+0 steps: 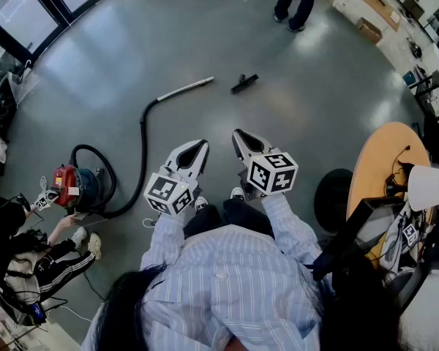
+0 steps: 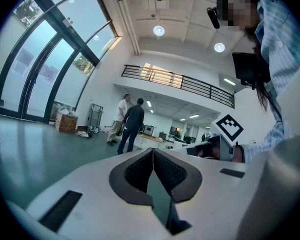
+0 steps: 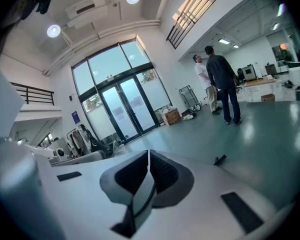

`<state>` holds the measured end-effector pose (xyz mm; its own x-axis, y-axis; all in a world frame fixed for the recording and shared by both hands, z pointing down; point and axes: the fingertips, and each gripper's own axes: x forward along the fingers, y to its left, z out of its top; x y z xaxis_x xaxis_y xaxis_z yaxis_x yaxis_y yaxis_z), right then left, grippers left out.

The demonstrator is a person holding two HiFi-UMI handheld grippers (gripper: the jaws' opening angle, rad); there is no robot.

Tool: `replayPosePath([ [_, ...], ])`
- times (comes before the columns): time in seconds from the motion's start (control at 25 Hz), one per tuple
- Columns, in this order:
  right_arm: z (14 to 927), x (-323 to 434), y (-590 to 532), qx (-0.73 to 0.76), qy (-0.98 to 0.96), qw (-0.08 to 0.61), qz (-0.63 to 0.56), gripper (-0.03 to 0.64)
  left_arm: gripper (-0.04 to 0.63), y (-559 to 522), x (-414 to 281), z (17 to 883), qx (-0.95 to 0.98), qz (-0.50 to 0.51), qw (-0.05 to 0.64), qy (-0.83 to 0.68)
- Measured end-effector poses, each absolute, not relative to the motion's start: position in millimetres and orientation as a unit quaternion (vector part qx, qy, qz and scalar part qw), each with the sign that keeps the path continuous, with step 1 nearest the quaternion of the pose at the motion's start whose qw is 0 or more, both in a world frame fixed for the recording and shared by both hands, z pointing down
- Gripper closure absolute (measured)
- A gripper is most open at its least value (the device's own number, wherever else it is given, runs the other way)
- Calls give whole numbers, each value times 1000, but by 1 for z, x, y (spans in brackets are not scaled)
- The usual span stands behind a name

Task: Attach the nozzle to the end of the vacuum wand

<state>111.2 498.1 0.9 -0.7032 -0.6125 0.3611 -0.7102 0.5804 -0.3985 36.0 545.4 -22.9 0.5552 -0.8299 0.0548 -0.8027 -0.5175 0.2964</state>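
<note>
Your left tongs (image 1: 197, 149) and right tongs (image 1: 241, 137): pinched together, empty. Nozzle (image 1: 244, 83) and wand (image 1: 184, 90) lie apart on the floor (image 1: 314, 57), untouched. Next you'd step closer and spread both.

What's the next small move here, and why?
Probably step forward toward the nozzle. The left gripper and right gripper are both shut and empty, and the nozzle and vacuum wand lie apart on the floor, well ahead of both grippers.

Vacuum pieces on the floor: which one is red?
The round vacuum body at the left, beside the crouching person. The hose and nozzle are black, and the wand is silvery.
</note>
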Motion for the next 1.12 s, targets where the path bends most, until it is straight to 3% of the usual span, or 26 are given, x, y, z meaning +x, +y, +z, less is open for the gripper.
replayPosePath([
  [1.12, 6, 151, 469, 364, -881, 76, 294, 597, 588, 516, 79, -21, 868, -44, 148, -473],
])
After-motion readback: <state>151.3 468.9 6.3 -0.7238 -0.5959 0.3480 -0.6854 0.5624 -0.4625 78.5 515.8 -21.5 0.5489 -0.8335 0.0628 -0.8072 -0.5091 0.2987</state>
